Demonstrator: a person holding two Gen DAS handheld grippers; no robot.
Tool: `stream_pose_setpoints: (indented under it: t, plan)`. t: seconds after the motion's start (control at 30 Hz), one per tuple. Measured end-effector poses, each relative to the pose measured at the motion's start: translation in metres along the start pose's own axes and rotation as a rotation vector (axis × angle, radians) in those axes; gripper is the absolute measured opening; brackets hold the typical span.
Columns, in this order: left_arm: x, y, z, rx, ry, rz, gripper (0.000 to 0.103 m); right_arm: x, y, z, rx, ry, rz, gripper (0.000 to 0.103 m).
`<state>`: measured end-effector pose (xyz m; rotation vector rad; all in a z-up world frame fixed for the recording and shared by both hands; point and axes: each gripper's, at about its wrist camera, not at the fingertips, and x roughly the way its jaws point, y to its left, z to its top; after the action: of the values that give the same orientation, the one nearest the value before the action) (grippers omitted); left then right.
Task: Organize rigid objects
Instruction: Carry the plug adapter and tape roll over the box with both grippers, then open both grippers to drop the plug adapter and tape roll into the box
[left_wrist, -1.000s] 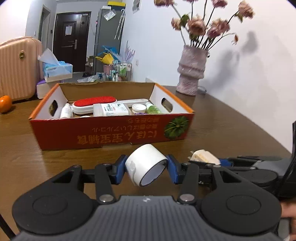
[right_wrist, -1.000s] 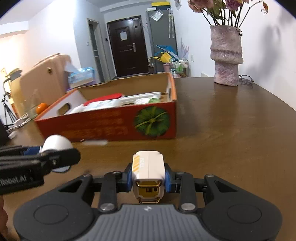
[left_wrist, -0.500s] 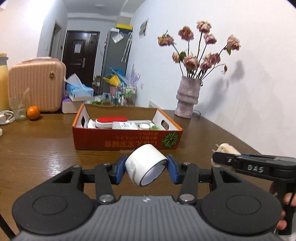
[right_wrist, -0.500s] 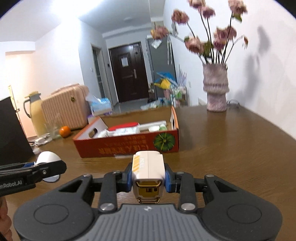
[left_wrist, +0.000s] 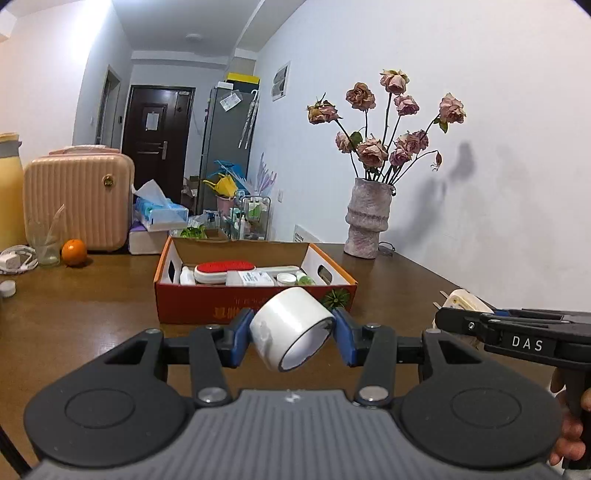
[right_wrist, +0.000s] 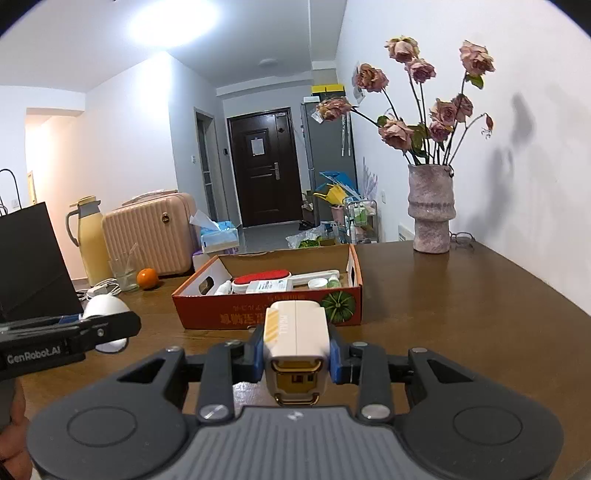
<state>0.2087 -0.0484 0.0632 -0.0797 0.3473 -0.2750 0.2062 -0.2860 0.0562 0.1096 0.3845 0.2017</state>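
My left gripper (left_wrist: 291, 330) is shut on a white roll of tape (left_wrist: 290, 326), held above the wooden table, well in front of the red cardboard box (left_wrist: 207, 308). My right gripper (right_wrist: 296, 345) is shut on a cream and gold charger block (right_wrist: 296, 338), also raised, to the right of the left one. The box (right_wrist: 236, 314) holds a red lint brush (left_wrist: 224, 268), a white carton, small bottles and a jar. The right gripper with the charger shows at the right of the left wrist view (left_wrist: 460, 308). The left gripper with the tape shows at the left of the right wrist view (right_wrist: 105, 314).
A grey vase of dried roses (left_wrist: 367, 218) stands at the back right of the table (right_wrist: 461, 314). An orange (left_wrist: 74, 252), a glass (left_wrist: 46, 243), a pink suitcase (left_wrist: 79, 199), a tissue box and a yellow flask (right_wrist: 90, 236) are at the back left.
Both grippers have risen and pulled back from the box with their objects held. The box now looks smaller and farther, and more of the room shows.
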Motion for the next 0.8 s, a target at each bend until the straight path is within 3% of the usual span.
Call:
stream_pose_setpoints:
  t: [0.3, 0.53, 0.7, 0.8]
  plan:
    - [0.079, 0.034, 0.045, 0.051, -0.005, 0.049, 0.047, 0.072, 0.0, 0.036, -0.127, 0.026, 0.002, 0.031]
    - [0.172, 0.081, 0.082, 0.041, 0.055, 0.059, 0.047, 0.18, -0.018, 0.088, -0.136, 0.083, 0.055, 0.031]
    - [0.219, 0.097, 0.08, 0.067, 0.144, -0.018, 0.048, 0.267, -0.033, 0.113, -0.072, 0.191, 0.149, 0.031]
    - [0.239, 0.09, 0.064, 0.165, 0.187, -0.084, 0.048, 0.313, -0.031, 0.118, -0.103, 0.235, 0.138, 0.031]
